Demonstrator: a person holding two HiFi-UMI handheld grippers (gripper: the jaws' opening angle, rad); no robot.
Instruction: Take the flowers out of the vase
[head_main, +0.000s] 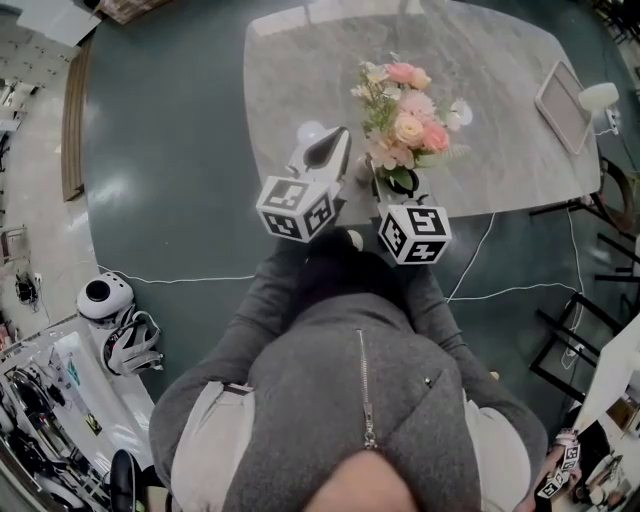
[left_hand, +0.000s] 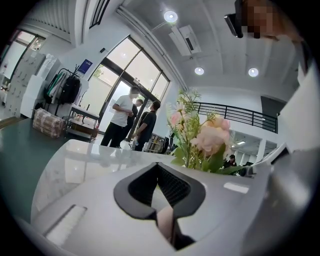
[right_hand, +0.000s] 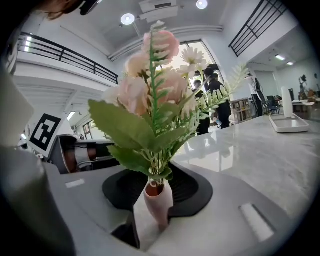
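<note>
A bouquet of pink and cream flowers stands in a small pink vase near the front edge of the marble table. My right gripper reaches in from the table edge. In the right gripper view its black pads close round the vase body, with the stems and green leaves rising straight above. My left gripper hovers just left of the bouquet, its tips together and holding nothing I can name. From the left gripper view the flowers stand to its right.
A white tray and a white lamp-like thing sit at the table's far right. A small white rounded object lies by the left gripper. Cables and helmets lie on the floor. People stand beyond the table.
</note>
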